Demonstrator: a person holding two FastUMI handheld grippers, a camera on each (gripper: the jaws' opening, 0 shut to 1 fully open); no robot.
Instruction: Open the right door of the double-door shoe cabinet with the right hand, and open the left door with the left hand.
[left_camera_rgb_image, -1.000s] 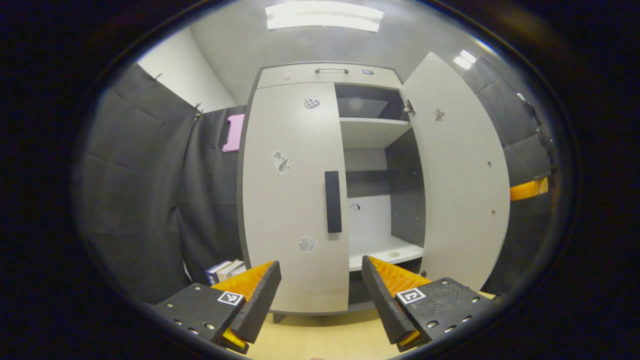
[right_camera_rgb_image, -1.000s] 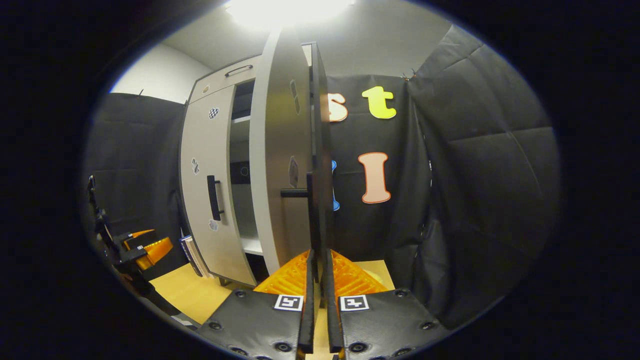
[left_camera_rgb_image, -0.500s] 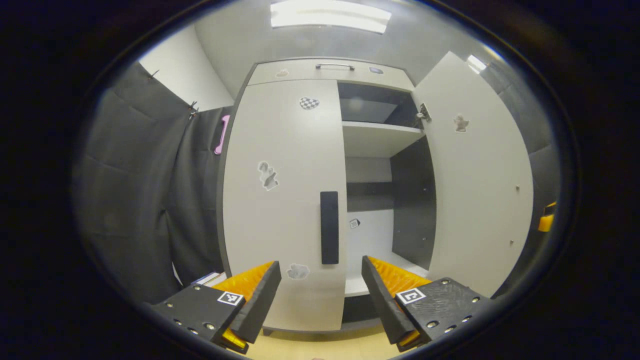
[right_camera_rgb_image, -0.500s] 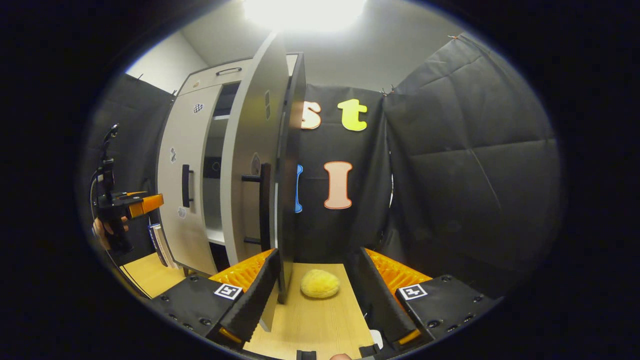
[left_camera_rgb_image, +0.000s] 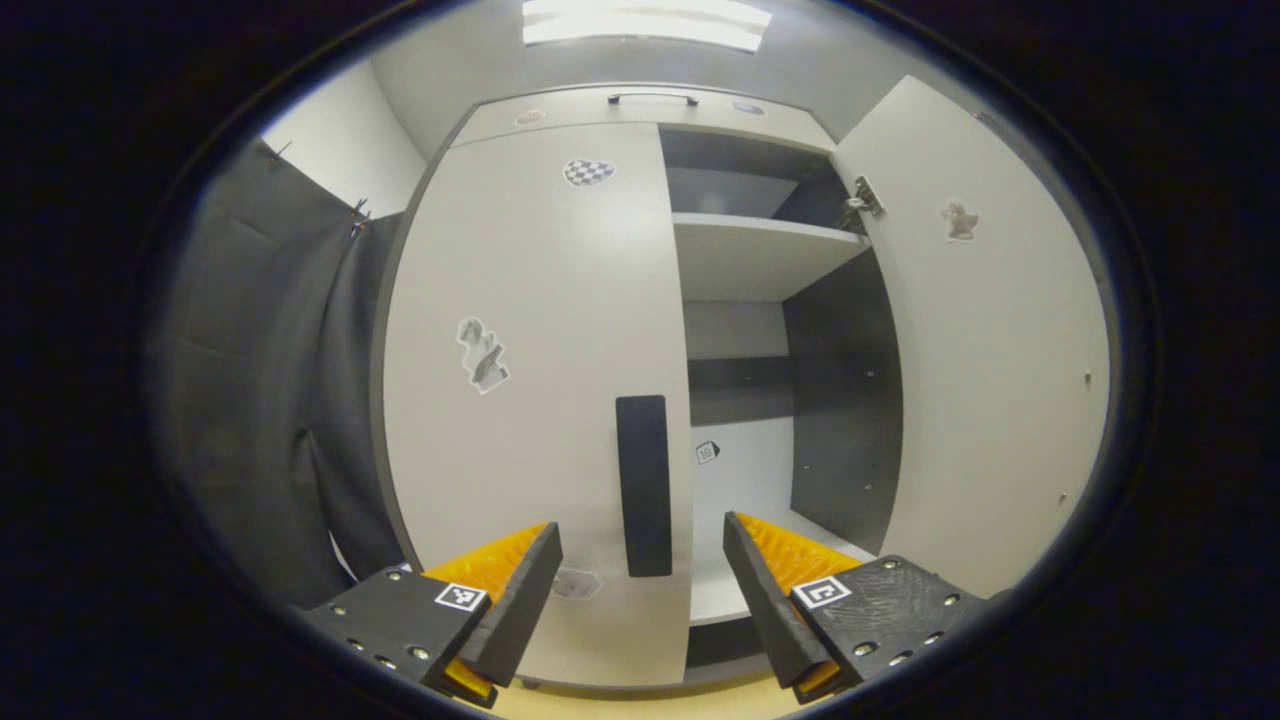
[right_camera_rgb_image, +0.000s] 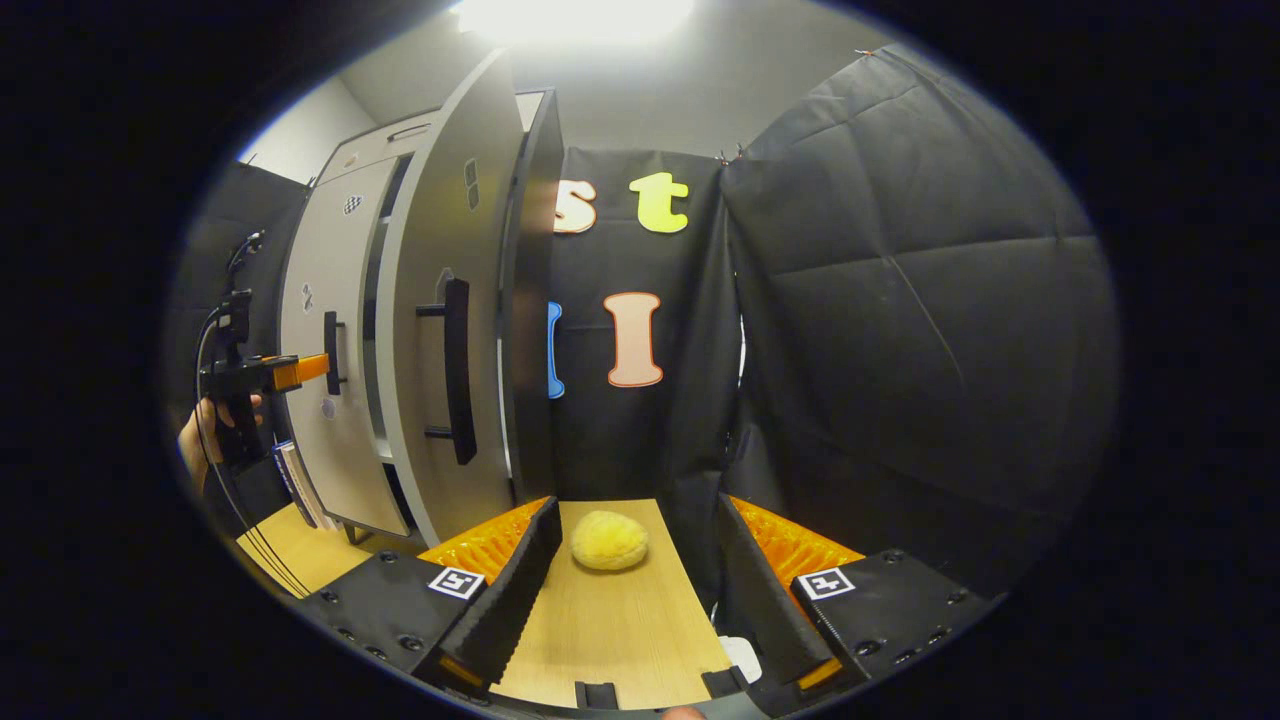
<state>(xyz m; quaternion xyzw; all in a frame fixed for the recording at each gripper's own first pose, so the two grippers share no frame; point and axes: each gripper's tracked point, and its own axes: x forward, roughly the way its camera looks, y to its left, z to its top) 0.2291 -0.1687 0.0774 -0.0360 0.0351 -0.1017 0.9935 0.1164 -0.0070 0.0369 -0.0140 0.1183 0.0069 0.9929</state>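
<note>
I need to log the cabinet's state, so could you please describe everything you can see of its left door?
The left door is a tall, pale grey panel that looks like laminated board. It stands shut, flush with the cabinet front. A dark vertical bar handle sits near its inner edge, beside the open right compartment. It carries stickers: a checkered heart near the top, another at mid-height and one low down. The left gripper faces the handle with open jaws, touching nothing.

I could not make out the stickers (left_camera_rgb_image: 483, 353) on the left door (left_camera_rgb_image: 530, 400). The books (right_camera_rgb_image: 292, 480) beside the cabinet (right_camera_rgb_image: 350, 330) were half hidden behind the left gripper (right_camera_rgb_image: 300, 370).
</note>
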